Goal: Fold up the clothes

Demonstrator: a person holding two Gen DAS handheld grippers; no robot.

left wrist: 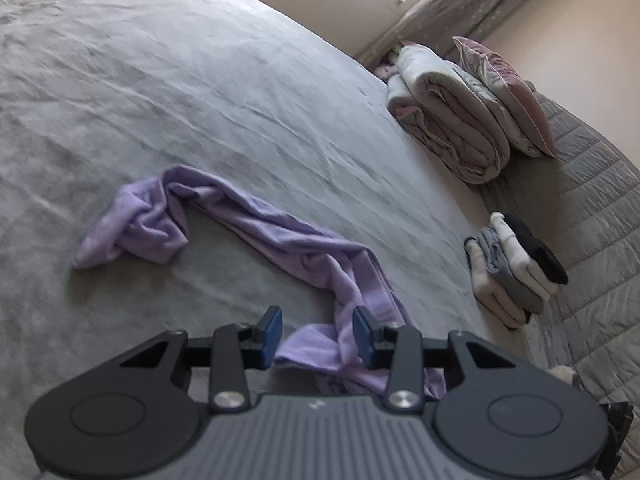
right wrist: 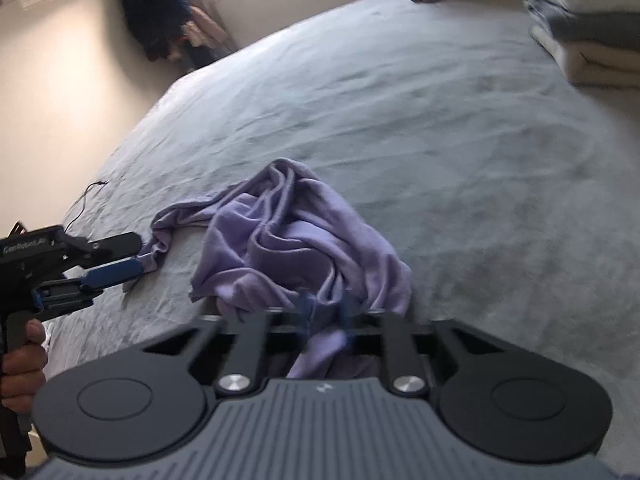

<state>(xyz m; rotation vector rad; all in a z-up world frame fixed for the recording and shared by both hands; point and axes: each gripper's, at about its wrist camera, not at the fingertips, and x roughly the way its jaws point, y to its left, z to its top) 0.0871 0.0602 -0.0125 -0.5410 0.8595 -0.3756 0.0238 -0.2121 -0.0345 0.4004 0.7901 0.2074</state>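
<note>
lilac garment [left wrist: 256, 220] lies crumpled in a long twisted band on the grey bed [left wrist: 180, 92]. left gripper [left wrist: 318, 336] has its blue pads spread wide, one end of the cloth lying between them, not pinched. right gripper [right wrist: 326, 312] is blurred; its fingers look drawn close on a bunched fold at the other end, but a firm grip cannot be confirmed. folded clothes stack [left wrist: 516, 272] sits near the bed edge, folded quilt [left wrist: 452, 116] and pillow [left wrist: 508, 96] beyond.
</note>
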